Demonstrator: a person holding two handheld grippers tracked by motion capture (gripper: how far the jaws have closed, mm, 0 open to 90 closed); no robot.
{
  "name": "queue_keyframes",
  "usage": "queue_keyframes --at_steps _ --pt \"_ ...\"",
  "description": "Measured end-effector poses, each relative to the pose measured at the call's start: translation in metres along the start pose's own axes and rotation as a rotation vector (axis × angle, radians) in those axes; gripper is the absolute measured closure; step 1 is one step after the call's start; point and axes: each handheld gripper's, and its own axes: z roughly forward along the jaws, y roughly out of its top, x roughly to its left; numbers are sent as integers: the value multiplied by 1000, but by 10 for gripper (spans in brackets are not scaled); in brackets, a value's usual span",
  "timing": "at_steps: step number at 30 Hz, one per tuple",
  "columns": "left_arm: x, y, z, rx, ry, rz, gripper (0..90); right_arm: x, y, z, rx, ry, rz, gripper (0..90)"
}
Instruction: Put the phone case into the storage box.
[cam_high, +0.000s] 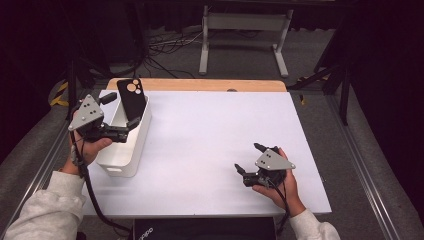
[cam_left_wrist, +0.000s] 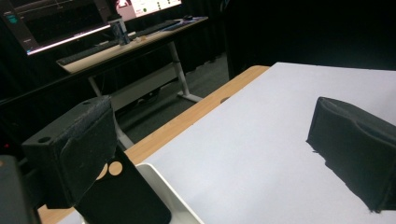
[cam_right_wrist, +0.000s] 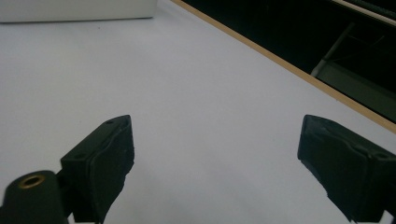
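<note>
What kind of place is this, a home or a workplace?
Probably a lab or recording studio: black curtains around a white-topped table, loose cables on the floor, and a desk with monitors nearby.

Dark curtains close off the room. Grey floor (cam_high: 320, 55) carries loose cables (cam_high: 165, 47) and a white desk frame (cam_high: 245, 22) beyond the bench's far edge.

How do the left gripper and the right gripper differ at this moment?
The left gripper is raised beside the white bin, near the black phone case; the right gripper is low over the bare white table, near nothing. Both have their jaws wide open and hold nothing.
</note>
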Motion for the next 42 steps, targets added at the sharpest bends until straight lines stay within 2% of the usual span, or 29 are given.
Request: queue_keyframes --at_steps 15,25,42 --pt "-15 -3 -6 -32 -27 8 28 1 1 -1 -7 2 -1 116" --pt "-28 -3 -12 -51 -50 41 31 0 2 -2 -12 1 1 116" --pt "-49 -9 -18 -75 -97 56 36 2 4 -3 -17 5 -5 116"
